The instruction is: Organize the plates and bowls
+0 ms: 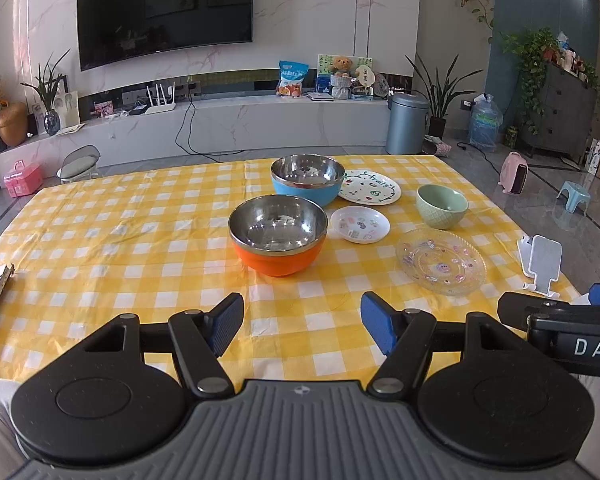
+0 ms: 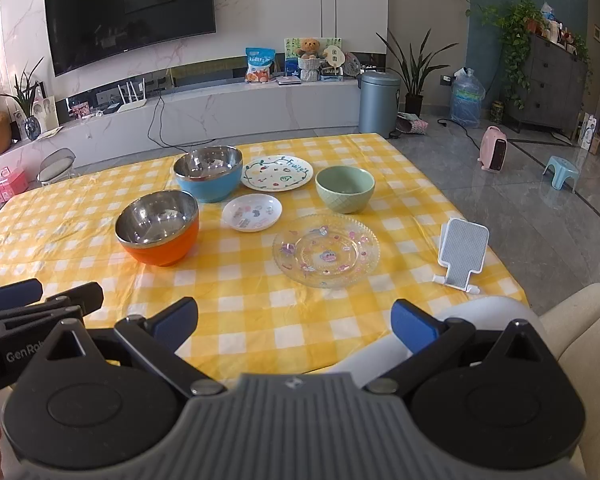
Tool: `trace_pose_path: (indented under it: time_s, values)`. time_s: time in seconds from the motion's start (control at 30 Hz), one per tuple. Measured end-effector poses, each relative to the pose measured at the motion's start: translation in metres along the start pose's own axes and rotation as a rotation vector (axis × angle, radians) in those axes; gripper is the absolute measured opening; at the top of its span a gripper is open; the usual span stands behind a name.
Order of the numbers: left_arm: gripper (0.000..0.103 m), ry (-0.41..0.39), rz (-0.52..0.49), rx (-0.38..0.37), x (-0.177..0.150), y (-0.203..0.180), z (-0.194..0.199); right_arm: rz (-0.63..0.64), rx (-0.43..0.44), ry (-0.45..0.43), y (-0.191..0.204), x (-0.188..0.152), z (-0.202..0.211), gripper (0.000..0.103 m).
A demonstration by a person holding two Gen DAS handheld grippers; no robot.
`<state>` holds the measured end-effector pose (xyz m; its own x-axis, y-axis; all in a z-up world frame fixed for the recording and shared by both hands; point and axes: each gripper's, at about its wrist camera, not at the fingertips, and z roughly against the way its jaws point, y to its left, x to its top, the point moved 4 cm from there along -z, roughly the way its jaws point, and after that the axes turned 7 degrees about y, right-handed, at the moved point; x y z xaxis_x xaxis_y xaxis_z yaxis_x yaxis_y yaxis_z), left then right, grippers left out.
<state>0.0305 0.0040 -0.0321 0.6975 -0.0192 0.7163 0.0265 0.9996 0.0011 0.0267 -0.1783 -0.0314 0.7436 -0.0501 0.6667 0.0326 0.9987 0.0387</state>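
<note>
We see both grippers, left (image 1: 302,326) and right (image 2: 294,326), with fingers spread wide, nothing between them. Bowls and plates sit untouched on the table (image 1: 140,240).

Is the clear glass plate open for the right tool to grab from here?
Probably yes: the right tool is open and empty, and only bare checked tablecloth lies between it and the glass plate.

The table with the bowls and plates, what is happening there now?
A person holds two grippers over the near edge of the yellow checked table. The left gripper and right gripper are both open and hold nothing. The orange bowl, blue bowl, green bowl and three plates sit apart, none stacked yet.
</note>
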Motion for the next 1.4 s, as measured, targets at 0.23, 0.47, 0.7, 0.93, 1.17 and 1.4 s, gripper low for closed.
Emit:
trace_pose_path:
  time_s: [0.23, 0.47, 0.7, 0.93, 1.17, 1.4]
  values:
    - [0.080, 0.004, 0.003, -0.001, -0.001, 0.002, 0.000, 0.004, -0.002, 0.005, 0.001, -0.001, -0.001, 0.101]
    - [0.079, -0.002, 0.011, -0.039, 0.005, 0.003, -0.003, -0.063, 0.095, -0.018, -0.003, 0.002, -0.003, 0.101]
    - [0.074, 0.018, 0.051, -0.039, 0.033, 0.023, -0.017, -0.045, 0.120, -0.041, 0.007, 0.022, -0.024, 0.100]
    - [0.065, 0.043, 0.148, -0.121, 0.060, 0.051, -0.043, 0.027, 0.155, -0.010, 0.035, 0.052, -0.063, 0.092]
    - [0.069, 0.027, 0.152, -0.016, 0.098, 0.080, -0.080, 0.065, 0.179, 0.043, 0.067, 0.088, -0.113, 0.082]
    - [0.071, 0.110, 0.169, -0.032, 0.123, 0.101, -0.139, 0.121, 0.190, 0.082, 0.099, 0.121, -0.164, 0.080]
